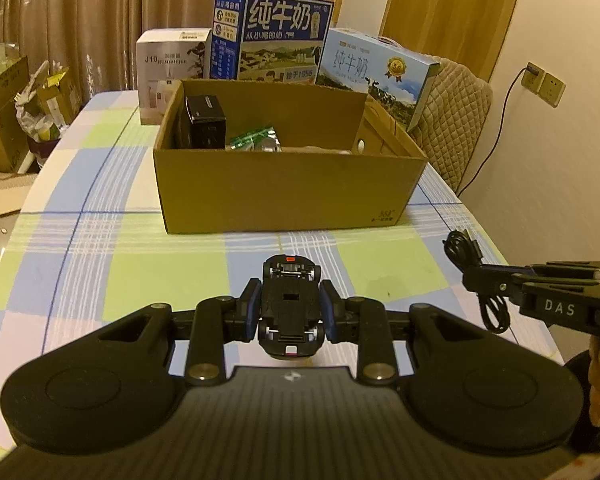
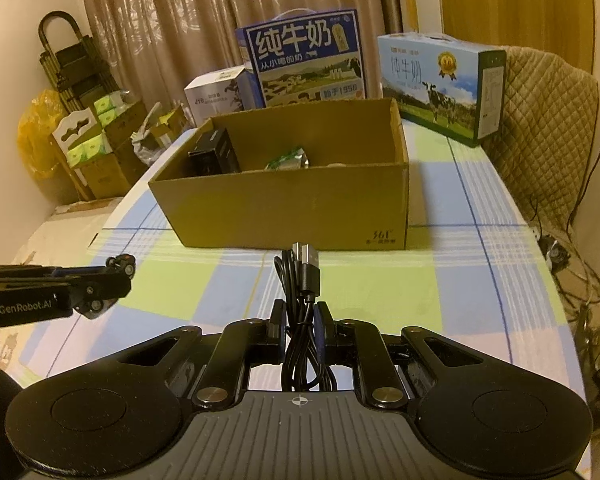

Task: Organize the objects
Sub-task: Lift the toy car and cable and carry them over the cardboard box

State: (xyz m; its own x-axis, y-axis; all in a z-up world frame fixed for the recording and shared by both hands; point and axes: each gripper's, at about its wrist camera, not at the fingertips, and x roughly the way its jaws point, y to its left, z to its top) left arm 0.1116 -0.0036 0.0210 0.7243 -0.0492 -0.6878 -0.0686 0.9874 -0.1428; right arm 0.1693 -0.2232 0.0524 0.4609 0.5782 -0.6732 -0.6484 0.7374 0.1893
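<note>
1. Left gripper [image 1: 290, 310] is clenched on a small black toy car [image 1: 290, 304], held upside down w/ its underside and axles facing the camera, above the blue-green-white checked tablecloth [image 1: 100, 220] and short of the open brown cardboard box [image 1: 284, 192].
2. Right gripper [image 2: 300, 326] is clenched on a bundled black USB cable [image 2: 302, 320]; plug ends stick up past the fingertips, loops hang below.
3. Risk, left: the car is pinched only by its smooth sides (narrow contact), so a tilt or jolt could let it slide out before it clears the box wall.
4. Risk, right: the dangling cable loops could snag the box's near rim on the way in, dragging the box or pulling the bundle loose.
5. Box already holds a black rectangular case [image 1: 204, 120] and a green foil packet [image 1: 254, 138], approx. centre-left; dropping onto them could bounce the car.
</note>
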